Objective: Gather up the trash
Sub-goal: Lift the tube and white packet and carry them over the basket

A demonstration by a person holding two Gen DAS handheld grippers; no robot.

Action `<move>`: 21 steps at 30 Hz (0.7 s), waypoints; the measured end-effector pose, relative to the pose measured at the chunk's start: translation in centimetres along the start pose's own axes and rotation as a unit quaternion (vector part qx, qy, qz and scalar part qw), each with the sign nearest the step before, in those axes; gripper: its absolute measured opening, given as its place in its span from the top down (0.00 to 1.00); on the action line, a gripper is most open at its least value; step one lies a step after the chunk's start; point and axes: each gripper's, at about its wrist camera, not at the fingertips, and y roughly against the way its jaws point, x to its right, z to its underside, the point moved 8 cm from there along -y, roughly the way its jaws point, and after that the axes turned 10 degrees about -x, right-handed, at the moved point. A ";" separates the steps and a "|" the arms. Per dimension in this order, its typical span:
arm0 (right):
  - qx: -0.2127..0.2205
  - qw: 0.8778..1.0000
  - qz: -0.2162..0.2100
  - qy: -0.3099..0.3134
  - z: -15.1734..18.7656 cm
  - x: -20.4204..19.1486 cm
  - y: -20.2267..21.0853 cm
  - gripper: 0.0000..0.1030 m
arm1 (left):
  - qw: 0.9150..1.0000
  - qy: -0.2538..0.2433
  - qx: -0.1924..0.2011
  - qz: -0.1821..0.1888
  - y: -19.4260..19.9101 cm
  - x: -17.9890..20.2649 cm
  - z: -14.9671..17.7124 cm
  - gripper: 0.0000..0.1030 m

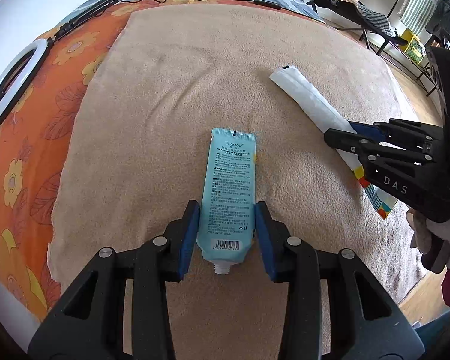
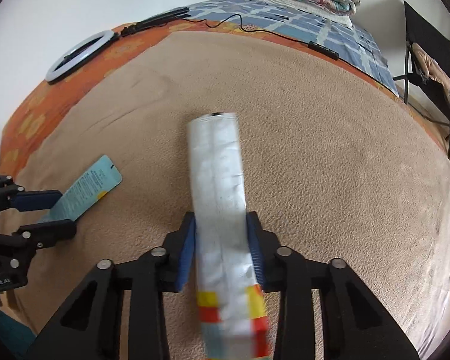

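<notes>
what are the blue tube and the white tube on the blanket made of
The blue tube looks like soft, slightly glossy plastic: flat crimped end, printed text, threaded plastic neck without a cap. The white tube seems a creased laminate or thin plastic with a matt, crinkled skin; which one is unclear. The blanket looks like napped fleece.

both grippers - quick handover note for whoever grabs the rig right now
Left gripper: shut on the blue hand cream tube, cap missing, neck toward the camera.
Right gripper: pads against the white wrapper; grip looks made.
Both pieces sit over the tan blanket on the bed.
Done: both gripped.
Left: carry them to a bin; none is in view.
</notes>
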 end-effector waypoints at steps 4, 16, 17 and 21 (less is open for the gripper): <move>0.000 1.000 -0.008 -0.013 0.6 -0.3 0.5 0.84 | 1.000 0.000 0.008 0.002 0.9 0.0 0.2 0.63; 0.035 0.996 -0.055 -0.056 4.4 -1.5 6.0 0.85 | 0.999 -0.021 0.047 0.017 5.7 2.9 3.4 0.63; 0.038 0.996 -0.059 -0.059 4.9 -1.7 6.5 0.85 | 0.998 -0.023 0.049 0.019 6.1 3.1 3.9 0.63; 0.046 0.995 -0.068 -0.063 6.9 -2.3 8.4 0.85 | 0.998 -0.025 0.057 0.028 7.5 4.1 5.9 0.63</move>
